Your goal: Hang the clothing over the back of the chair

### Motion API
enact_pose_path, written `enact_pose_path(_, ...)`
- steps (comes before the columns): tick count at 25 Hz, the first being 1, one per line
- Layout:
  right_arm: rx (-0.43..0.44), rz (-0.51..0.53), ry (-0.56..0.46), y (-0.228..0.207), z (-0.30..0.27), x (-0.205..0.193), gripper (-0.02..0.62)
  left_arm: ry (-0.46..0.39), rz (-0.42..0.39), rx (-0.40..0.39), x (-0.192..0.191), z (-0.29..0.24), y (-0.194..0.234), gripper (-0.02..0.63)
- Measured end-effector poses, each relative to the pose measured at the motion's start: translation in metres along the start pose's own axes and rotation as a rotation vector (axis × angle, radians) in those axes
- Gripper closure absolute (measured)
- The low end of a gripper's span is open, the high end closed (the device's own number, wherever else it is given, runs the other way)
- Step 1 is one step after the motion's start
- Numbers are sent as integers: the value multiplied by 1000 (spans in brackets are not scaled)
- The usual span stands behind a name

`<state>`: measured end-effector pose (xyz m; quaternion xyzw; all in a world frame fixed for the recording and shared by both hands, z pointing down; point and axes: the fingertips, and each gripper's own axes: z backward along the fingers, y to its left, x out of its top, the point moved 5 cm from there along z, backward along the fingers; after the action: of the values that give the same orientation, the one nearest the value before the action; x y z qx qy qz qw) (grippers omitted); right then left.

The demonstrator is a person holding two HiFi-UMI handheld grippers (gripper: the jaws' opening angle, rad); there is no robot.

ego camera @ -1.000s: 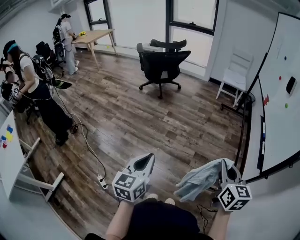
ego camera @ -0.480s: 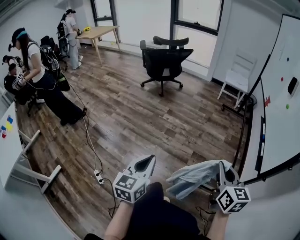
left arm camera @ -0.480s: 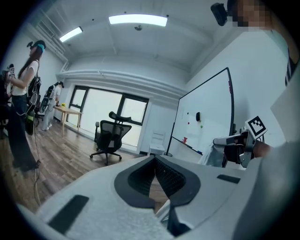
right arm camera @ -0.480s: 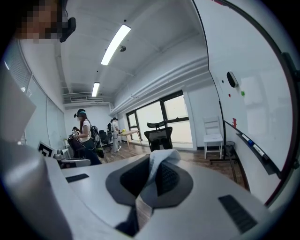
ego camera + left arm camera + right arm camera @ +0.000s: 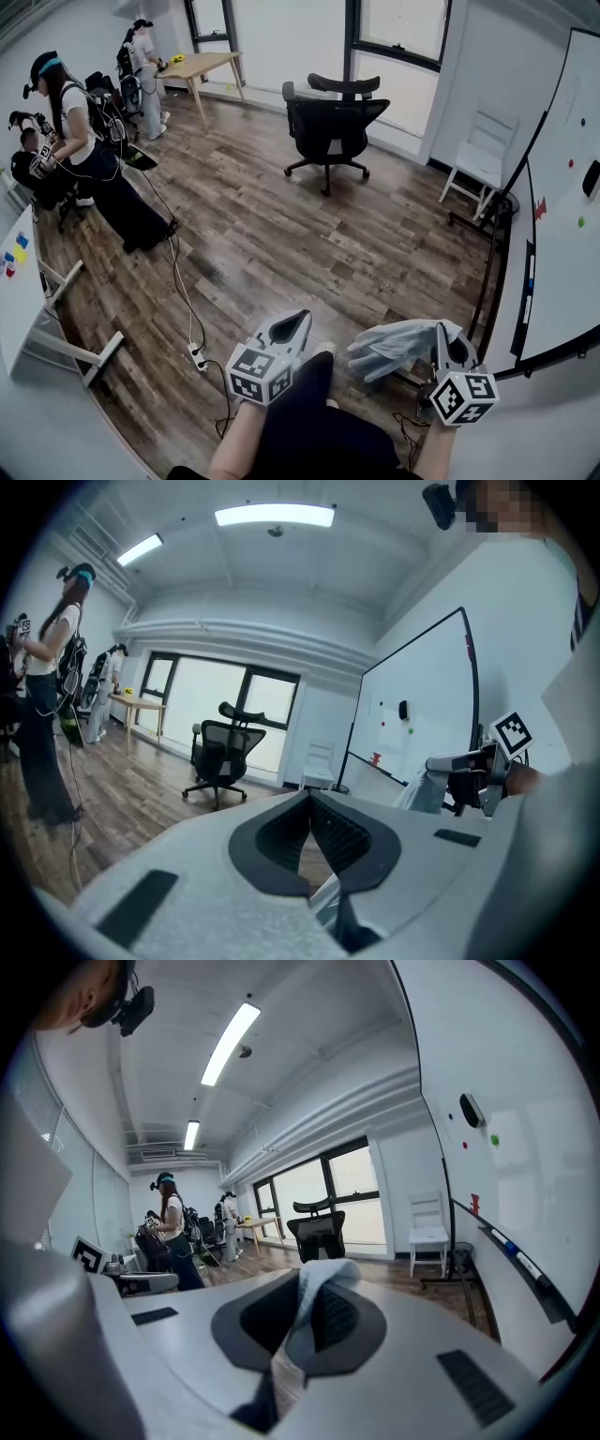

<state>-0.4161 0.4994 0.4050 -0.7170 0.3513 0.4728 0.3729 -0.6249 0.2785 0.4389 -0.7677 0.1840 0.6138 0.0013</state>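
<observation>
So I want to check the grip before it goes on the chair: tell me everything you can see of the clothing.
The clothing is a pale grey-blue garment of thin, soft-looking fabric, crumpled into loose folds. One bunched edge is pinched between the shut jaws of the right gripper. The rest spills to the left of the gripper in the head view and hangs free above the wooden floor, seemingly touching nothing else. What kind of garment it is cannot be told.

Pale grey-blue clothing, bunched, lower right of frame, pinched in the fingers of the right gripper. Black office chair stands upright, upper centre, well apart.
</observation>
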Motion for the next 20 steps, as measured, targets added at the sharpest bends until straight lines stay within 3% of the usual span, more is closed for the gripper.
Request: enact_pose_path(20,-58,7,-18,-48,-151,70,583,-15,-25,-27,75,-145,79,600)
